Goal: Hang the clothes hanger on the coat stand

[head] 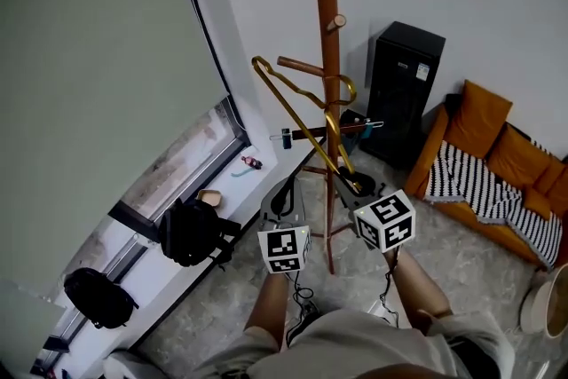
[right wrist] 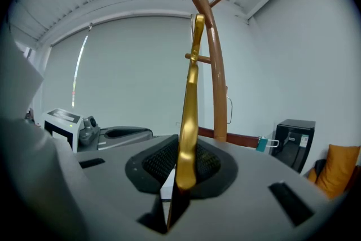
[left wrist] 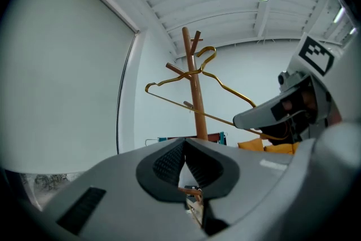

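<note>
A brown wooden coat stand [head: 329, 31] rises in the middle of the head view, with pegs pointing left and right. A gold wire hanger [head: 293, 115] slants from upper left down to my right gripper [head: 355, 185], which is shut on its lower end. The hanger's hook curls round the pole beside a peg; I cannot tell whether it rests on one. In the right gripper view the hanger [right wrist: 192, 110] stands edge-on between the pads of the gripper [right wrist: 180, 178], with the stand [right wrist: 217, 76] just behind. My left gripper [head: 282, 195] is to the left, shut and empty [left wrist: 184, 169], and looks up at the hanger [left wrist: 225, 87] and stand [left wrist: 194, 99].
A black cabinet [head: 404, 93] stands behind the coat stand. An orange sofa with a striped blanket [head: 497, 164] is at the right. Two black bags [head: 191, 231] [head: 98, 297] lie along the window sill at the left. A low rail with a clip hanger [head: 355, 127] crosses behind the pole.
</note>
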`<state>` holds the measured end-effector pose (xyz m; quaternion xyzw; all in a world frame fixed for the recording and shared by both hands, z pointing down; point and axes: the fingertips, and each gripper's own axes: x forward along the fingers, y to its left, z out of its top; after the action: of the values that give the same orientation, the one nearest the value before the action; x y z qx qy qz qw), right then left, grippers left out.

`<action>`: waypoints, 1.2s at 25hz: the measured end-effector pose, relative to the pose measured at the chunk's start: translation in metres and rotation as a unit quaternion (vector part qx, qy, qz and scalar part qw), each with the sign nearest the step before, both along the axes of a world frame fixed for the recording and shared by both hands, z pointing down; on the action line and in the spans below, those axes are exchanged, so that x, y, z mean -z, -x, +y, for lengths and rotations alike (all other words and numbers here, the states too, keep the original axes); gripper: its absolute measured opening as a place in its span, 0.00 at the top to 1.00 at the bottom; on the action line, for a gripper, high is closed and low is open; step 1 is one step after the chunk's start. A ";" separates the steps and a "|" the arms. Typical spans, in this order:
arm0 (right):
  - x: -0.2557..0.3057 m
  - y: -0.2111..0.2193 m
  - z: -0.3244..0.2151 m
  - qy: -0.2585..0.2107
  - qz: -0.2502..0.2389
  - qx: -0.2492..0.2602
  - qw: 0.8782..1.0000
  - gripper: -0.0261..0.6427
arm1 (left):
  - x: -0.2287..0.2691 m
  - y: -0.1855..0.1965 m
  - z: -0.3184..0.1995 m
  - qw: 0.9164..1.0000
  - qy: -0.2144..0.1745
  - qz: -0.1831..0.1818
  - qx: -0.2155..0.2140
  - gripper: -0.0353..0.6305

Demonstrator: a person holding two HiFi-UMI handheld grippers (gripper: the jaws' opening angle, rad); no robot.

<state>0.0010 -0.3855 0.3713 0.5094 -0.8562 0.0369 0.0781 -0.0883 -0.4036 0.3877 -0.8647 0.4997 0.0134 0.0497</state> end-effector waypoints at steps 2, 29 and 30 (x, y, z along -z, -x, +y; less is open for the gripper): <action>0.006 0.002 -0.006 0.005 -0.006 0.001 1.000 0.89 | -0.001 -0.002 -0.006 1.000 0.004 0.003 -0.009 0.93; -0.004 0.022 -0.068 0.079 0.012 -0.025 0.997 0.89 | -0.013 0.012 -0.045 0.998 0.021 0.039 -0.052 0.93; -0.006 0.022 -0.068 0.079 0.011 -0.026 0.996 0.89 | -0.014 0.013 -0.045 0.998 0.021 0.039 -0.051 0.93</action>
<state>-0.0210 -0.4539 0.3771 0.5239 -0.8362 0.1011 0.1271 -0.1011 -0.4486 0.4016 -0.8888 0.4564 0.0390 0.0108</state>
